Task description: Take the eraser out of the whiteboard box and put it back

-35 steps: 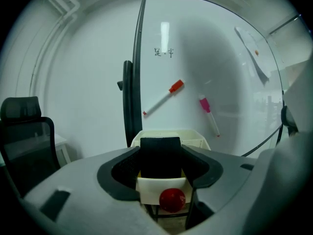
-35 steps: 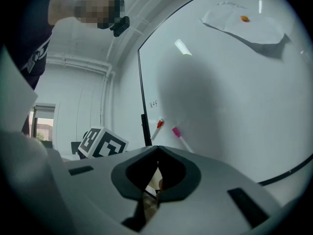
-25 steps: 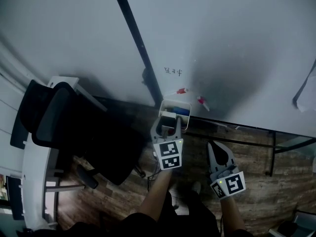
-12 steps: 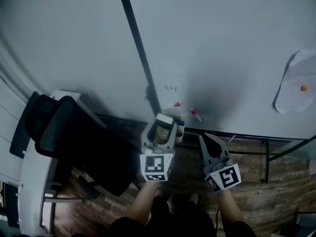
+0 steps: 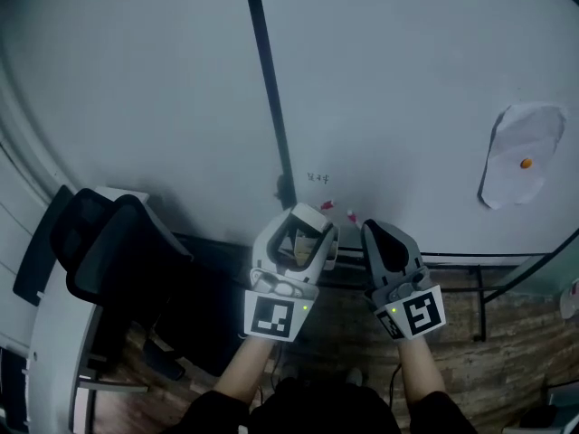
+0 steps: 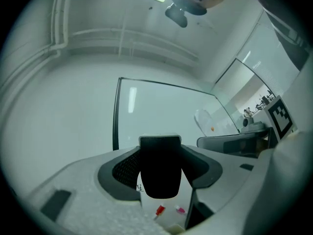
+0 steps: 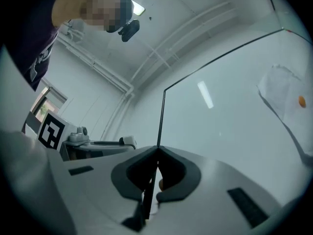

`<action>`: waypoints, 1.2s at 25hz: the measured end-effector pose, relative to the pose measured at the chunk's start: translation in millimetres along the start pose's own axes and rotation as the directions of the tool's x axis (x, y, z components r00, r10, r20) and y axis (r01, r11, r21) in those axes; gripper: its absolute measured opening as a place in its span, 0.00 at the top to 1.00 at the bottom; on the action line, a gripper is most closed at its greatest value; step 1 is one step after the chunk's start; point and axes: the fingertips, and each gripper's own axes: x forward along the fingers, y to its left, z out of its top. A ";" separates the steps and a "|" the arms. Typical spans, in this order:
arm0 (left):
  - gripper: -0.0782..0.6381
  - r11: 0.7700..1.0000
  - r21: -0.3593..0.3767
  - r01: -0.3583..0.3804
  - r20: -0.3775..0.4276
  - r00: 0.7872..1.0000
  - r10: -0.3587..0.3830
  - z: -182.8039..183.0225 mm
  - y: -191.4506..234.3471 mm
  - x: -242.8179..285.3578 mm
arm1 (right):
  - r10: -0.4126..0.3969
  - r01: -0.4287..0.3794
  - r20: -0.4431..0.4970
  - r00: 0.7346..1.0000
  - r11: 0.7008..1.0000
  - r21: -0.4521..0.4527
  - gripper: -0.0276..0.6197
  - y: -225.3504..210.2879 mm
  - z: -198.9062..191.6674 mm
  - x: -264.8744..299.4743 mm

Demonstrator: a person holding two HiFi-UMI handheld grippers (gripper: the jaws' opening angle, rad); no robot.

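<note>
- Plainly, the left gripper has hold of the eraser. The left gripper view shows a dark block filling the gap, with a pad pressed to either side and the jaws standing wide around it.
- In the head view the eraser shows a pale, yellowish face between the jaws. It is held up in front of the whiteboard, just below two small red-tipped things stuck to the board.
- A pale sliver just right of the left gripper may be the whiteboard box — too little shows to tell.
- The right gripper is raised beside the left one, near but apart. Its jaws meet in a closed seam with nothing between them.
- A crumpled sheet of paper hangs on the board well to the right — an orange dot sits on it.
- A dark office chair stands on the left.
</note>
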 end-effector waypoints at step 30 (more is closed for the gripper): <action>0.56 1.000 -0.010 -0.015 0.061 0.998 0.016 8.4 30.2 -10.2 | -0.013 0.013 0.021 1.000 0.999 -0.034 0.95 16.4 10.6 11.9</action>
